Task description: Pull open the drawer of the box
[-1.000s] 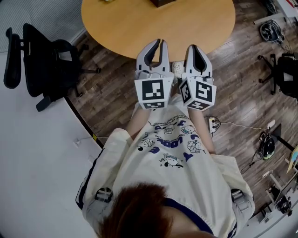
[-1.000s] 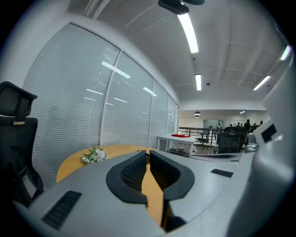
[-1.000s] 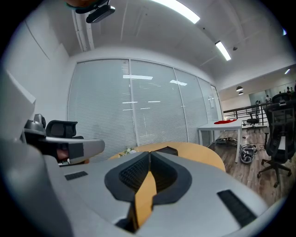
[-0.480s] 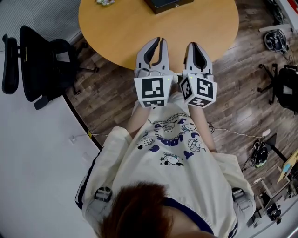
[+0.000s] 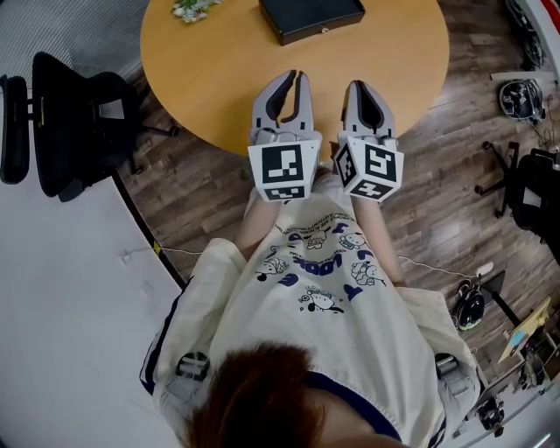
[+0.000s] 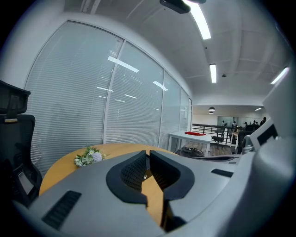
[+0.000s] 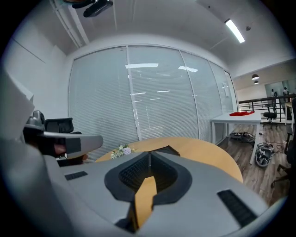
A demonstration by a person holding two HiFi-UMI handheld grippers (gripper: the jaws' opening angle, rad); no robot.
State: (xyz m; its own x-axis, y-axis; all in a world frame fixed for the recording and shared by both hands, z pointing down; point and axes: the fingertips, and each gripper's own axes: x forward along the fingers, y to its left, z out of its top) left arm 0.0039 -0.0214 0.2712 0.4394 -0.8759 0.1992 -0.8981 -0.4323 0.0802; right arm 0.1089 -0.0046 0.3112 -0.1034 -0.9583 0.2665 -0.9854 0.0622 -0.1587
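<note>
Nothing is done yet: the box (image 5: 311, 16) sits far across the bench (image 5: 219, 79), its drawer (image 5: 322, 31) apparently closed. The left gripper (image 5: 297, 79) and right gripper (image 5: 360, 86) hover clenched and empty over the near edge, well apart from it.

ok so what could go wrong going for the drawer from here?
1. The left claw and right claw are both shut and empty; reaching in like that would likely nudge the box instead of catching its small front pull.
2. The box seems to sit loose on the smooth table, so a one-claw pull may drag the whole box.
3. The flowers lie left of the box; a bracing left claw could sweep them.
</note>
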